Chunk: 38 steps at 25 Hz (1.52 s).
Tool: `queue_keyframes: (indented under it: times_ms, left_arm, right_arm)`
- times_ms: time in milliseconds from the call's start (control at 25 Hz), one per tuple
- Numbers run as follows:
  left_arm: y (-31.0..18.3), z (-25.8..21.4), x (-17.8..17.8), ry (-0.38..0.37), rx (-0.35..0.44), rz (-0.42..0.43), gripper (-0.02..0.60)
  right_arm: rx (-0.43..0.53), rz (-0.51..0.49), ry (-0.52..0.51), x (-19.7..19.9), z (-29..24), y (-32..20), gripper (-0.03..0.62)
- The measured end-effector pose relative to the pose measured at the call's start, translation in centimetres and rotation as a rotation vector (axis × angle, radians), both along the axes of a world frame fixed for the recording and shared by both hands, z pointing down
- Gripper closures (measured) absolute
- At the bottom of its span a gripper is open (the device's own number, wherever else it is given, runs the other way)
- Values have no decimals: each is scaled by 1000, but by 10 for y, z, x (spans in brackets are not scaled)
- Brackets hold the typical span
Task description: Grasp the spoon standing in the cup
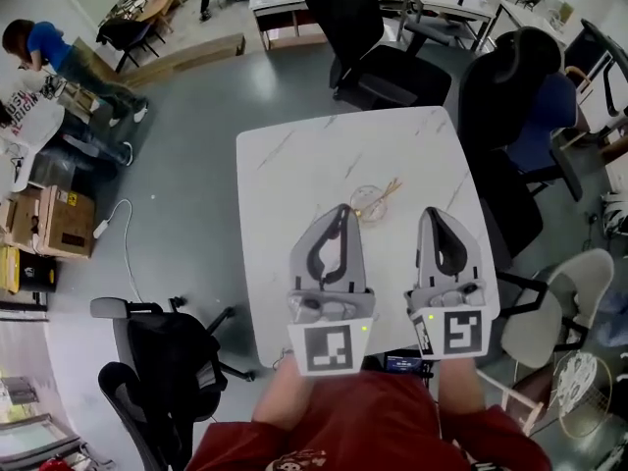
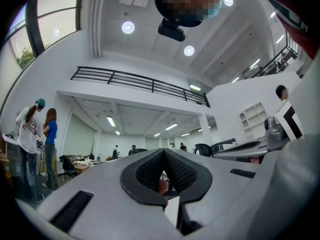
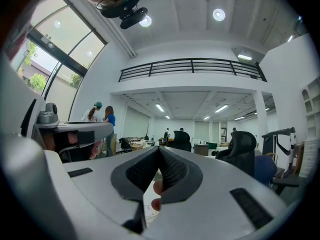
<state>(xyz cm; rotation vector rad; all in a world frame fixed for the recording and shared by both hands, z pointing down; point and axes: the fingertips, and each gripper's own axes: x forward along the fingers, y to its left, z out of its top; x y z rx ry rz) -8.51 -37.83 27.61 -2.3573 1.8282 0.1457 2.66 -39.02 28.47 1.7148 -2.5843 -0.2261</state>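
Left gripper (image 1: 341, 208) and right gripper (image 1: 432, 212) clenched, empty — glass cup (image 1: 367, 203) and spoon (image 1: 386, 190) barely legible beyond.

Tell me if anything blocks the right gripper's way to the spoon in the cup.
Nothing visible does. In the head view, only bare table lies between the right gripper and the spoon in the glass cup. The left gripper sits off to the cup's other side.
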Motion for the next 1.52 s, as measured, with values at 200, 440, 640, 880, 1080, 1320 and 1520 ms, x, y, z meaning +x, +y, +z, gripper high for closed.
queue_keyframes:
  times_ms: [200, 440, 640, 880, 1080, 1320, 1520]
  left_arm:
    - [-42, 22, -5, -5, -10, 13, 572]
    - [-78, 49, 2, 2, -31, 74, 572]
    - [-101, 66, 7, -9, -39, 114, 573]
    - [-123, 84, 20, -6, -49, 123, 572]
    - [-133, 102, 36, -25, -82, 122, 574]
    - [-145, 117, 44, -36, -101, 110, 573]
    - [-152, 127, 45, -37, -111, 93, 573]
  right_arm:
    - [-71, 26, -12, 0, 32, -37, 582]
    - [-139, 81, -42, 8, 65, -67, 582]
    - [-181, 110, -38, 12, 87, -84, 582]
    - [-231, 125, -73, 26, 114, -102, 582]
    - [-294, 96, -123, 33, 143, -111, 582]
    - [-336, 64, -158, 33, 163, -123, 582]
    - [-354, 46, -164, 30, 175, -129, 582]
